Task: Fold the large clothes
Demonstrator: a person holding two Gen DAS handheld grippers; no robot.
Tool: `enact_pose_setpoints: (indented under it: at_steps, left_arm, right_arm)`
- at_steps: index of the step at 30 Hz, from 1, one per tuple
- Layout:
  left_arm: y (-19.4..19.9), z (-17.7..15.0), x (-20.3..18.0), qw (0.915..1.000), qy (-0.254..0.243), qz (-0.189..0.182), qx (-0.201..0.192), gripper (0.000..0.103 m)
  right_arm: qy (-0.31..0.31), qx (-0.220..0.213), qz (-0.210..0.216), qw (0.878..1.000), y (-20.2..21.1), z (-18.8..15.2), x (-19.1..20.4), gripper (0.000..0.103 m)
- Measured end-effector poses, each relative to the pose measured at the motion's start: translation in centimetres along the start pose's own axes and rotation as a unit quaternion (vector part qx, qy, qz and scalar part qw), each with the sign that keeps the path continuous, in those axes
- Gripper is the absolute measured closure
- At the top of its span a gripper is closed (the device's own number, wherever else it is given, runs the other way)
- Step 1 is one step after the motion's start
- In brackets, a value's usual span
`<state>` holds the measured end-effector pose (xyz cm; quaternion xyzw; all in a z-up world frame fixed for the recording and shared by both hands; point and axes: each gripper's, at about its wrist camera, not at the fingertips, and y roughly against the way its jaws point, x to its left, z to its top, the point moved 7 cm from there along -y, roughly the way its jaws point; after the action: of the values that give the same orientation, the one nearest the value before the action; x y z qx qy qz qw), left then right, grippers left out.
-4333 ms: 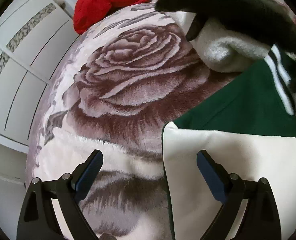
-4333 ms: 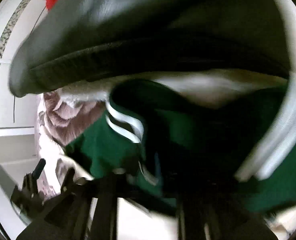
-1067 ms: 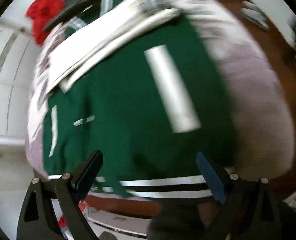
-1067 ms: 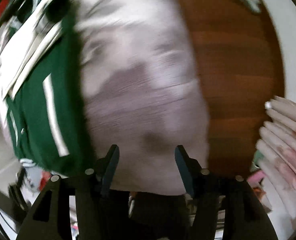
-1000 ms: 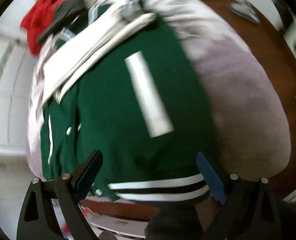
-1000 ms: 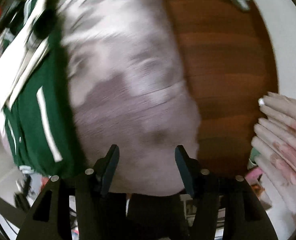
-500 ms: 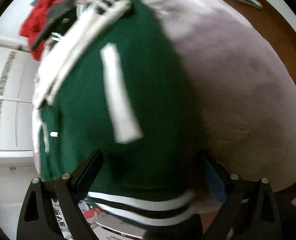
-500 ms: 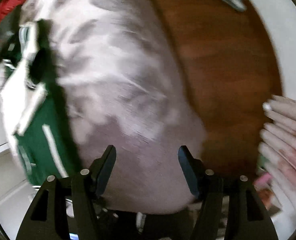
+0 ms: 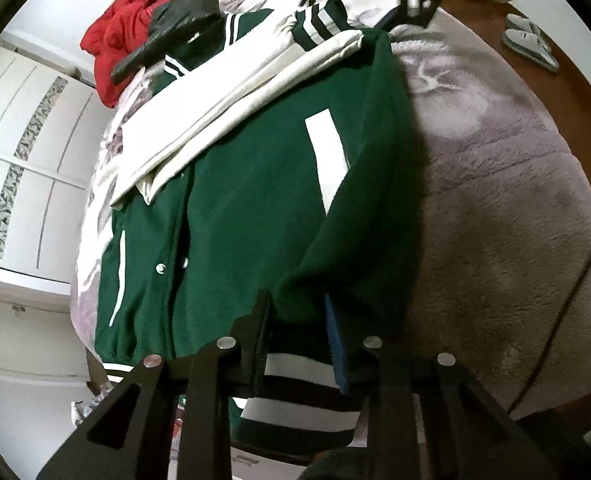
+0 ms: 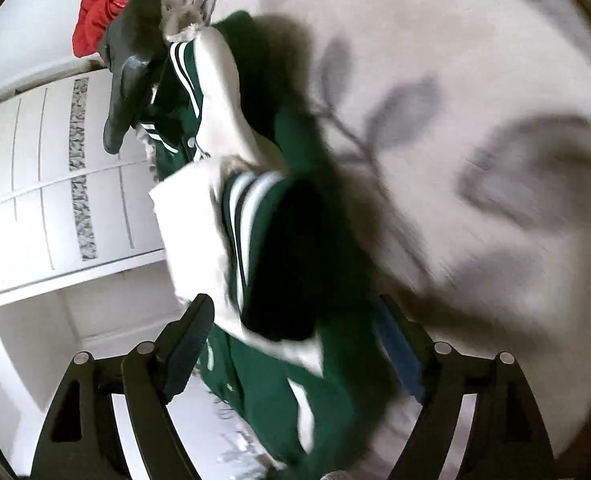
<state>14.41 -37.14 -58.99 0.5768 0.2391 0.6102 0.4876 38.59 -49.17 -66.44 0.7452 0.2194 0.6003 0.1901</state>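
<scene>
A green varsity jacket (image 9: 247, 200) with cream sleeves (image 9: 231, 92) lies on a bed with a rose-print blanket (image 9: 507, 208). My left gripper (image 9: 299, 312) is shut on the jacket's lower right corner, near the striped hem (image 9: 295, 372), and holds that fold raised. In the right wrist view my right gripper (image 10: 299, 332) is open over the jacket (image 10: 279, 392), with a striped green cuff (image 10: 251, 220) and cream sleeve (image 10: 191, 240) between its fingers. The view is blurred.
A red garment (image 9: 135, 28) and a black one (image 9: 175, 28) lie at the far end of the bed. White wardrobe doors (image 9: 23, 152) stand on the left. Wooden floor (image 9: 567, 80) with slippers (image 9: 531, 44) is on the right.
My left gripper has closed on the jacket's lower corner and lifted it. My right gripper has swung left from the bare blanket to over the jacket's sleeve cuff.
</scene>
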Motion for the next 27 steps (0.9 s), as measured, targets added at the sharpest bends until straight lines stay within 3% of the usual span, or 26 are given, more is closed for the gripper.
enact_pose_setpoints:
  at_steps: [3, 5, 6, 7, 9, 10, 15, 19, 20, 23, 27]
  left_arm:
    - [0.0, 0.0, 0.7, 0.9997, 0.015, -0.019, 0.0, 0.081]
    - [0.2, 0.1, 1.1, 0.9991, 0.026, -0.034, 0.001, 0.082]
    - [0.3, 0.1, 1.4, 0.9982, 0.035, -0.048, 0.002, 0.083]
    - [0.6, 0.1, 1.8, 0.9965, 0.049, -0.068, -0.001, 0.084]
    - [1.3, 0.3, 3.3, 0.9916, 0.079, -0.102, -0.005, 0.085]
    - [1.6, 0.3, 4.2, 0.9893, 0.089, -0.115, -0.008, 0.085]
    - [4.1, 0.4, 11.0, 0.9809, 0.131, -0.138, -0.039, 0.086]
    - [5.4, -0.5, 17.7, 0.9627, 0.195, -0.18, -0.051, 0.086]
    - [5.5, -1.1, 20.0, 0.955, 0.221, -0.191, -0.052, 0.086]
    - [5.4, -2.6, 25.7, 0.9435, 0.269, -0.186, -0.055, 0.086]
    - [2.8, -5.0, 32.1, 0.9241, 0.337, -0.175, -0.042, 0.086]
  right_arm:
    - [-0.018, 0.034, -0.007, 0.999, -3.4, 1.2, -0.5, 0.018]
    - [-0.026, 0.034, -0.02, 0.999, -4.3, 1.5, -0.3, 0.018]
    - [-0.025, 0.03, -0.02, 0.999, -4.4, 1.4, 0.1, 0.031]
    - [-0.027, 0.03, -0.022, 0.999, -4.5, 1.2, 0.6, 0.061]
    - [-0.028, 0.024, -0.032, 0.999, -4.4, 0.6, 2.1, 0.079]
    - [-0.028, 0.015, -0.045, 0.998, -4.2, 0.4, 2.8, 0.083]
    - [-0.017, -0.018, -0.086, 0.996, -2.4, -0.7, 10.6, 0.085]
    - [0.017, -0.021, -0.145, 0.989, -3.0, -1.9, 18.7, 0.086]
    - [0.02, -0.019, -0.155, 0.988, -3.7, -2.0, 20.8, 0.086]
    - [0.047, -0.017, -0.185, 0.981, -6.8, -2.5, 27.0, 0.086]
    - [0.071, -0.002, -0.206, 0.976, -14.5, -2.7, 34.2, 0.086]
